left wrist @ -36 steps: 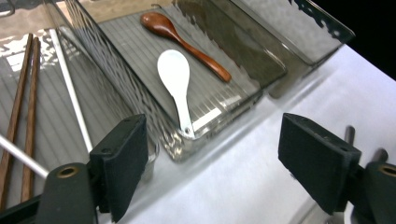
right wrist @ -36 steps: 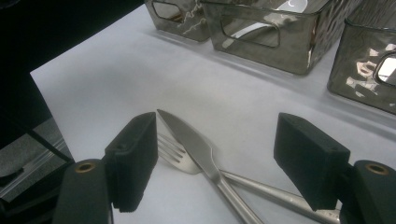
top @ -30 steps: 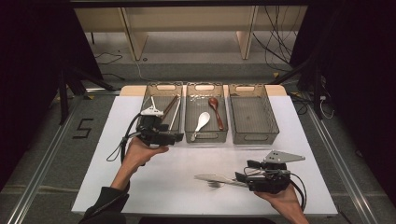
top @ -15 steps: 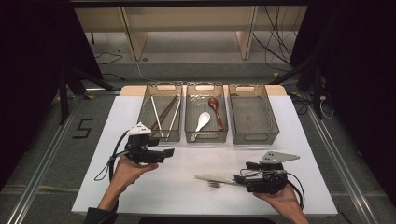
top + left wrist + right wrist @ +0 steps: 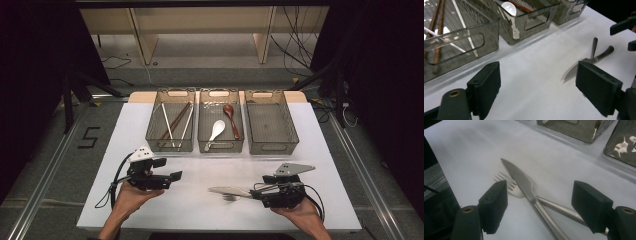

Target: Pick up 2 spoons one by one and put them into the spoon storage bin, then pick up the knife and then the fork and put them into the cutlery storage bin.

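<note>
The high view was taken up mostly by the white table (image 5: 150, 125), along whose far edge three clear bins were set in a row. The left bin (image 5: 171, 121) was seen to hold chopsticks (image 5: 175, 121), the middle bin (image 5: 220, 121) a white spoon (image 5: 216, 131) and a brown spoon (image 5: 231, 117), while the right bin (image 5: 270, 122) was seen bare. Near the front edge, the left gripper (image 5: 176, 176) was held with its jaws spread wide over bare table, nothing between them. The right gripper (image 5: 256, 194) was likewise held apart, its jaws set on either side of the knife (image 5: 520, 178) and fork (image 5: 510, 186), which were crossed on the table, the knife on top.
</note>
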Available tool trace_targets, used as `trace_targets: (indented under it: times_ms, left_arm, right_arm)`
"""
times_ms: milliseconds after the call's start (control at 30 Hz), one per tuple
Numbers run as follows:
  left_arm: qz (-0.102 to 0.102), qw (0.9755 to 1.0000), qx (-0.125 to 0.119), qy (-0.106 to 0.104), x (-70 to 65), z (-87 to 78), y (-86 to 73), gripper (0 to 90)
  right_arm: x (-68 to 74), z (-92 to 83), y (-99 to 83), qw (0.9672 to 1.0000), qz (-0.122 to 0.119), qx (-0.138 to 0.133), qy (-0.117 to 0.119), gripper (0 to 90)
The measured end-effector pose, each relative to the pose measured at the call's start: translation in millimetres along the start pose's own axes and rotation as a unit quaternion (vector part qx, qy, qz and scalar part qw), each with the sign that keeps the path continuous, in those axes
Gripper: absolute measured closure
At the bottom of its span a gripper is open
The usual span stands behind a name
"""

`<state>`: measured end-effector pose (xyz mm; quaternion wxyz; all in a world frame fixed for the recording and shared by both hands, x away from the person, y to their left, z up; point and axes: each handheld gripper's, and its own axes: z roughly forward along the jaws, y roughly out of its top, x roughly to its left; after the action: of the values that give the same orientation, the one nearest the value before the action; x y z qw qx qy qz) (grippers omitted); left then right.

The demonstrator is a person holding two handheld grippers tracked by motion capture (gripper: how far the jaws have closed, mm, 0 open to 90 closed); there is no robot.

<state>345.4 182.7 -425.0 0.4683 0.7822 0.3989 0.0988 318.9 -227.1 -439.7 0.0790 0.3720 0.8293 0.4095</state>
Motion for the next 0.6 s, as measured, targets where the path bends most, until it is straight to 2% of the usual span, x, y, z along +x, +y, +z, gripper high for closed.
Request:
trace_targets:
  times_ms: [133,600]
  left_arm:
    - [-0.008,1.0,-0.002,-0.004,-0.3,0.1,-7.6,19.4]
    - [-0.004,1.0,-0.007,0.003,-3.2,-5.0,-25.0,18.8]
  right_arm:
    - [0.6,0.0,-0.4,1.0,-0.001,0.004,-0.002,29.7]
    - [1.3,2.5,-0.5,0.9997,-0.007,0.022,-0.008,29.8]
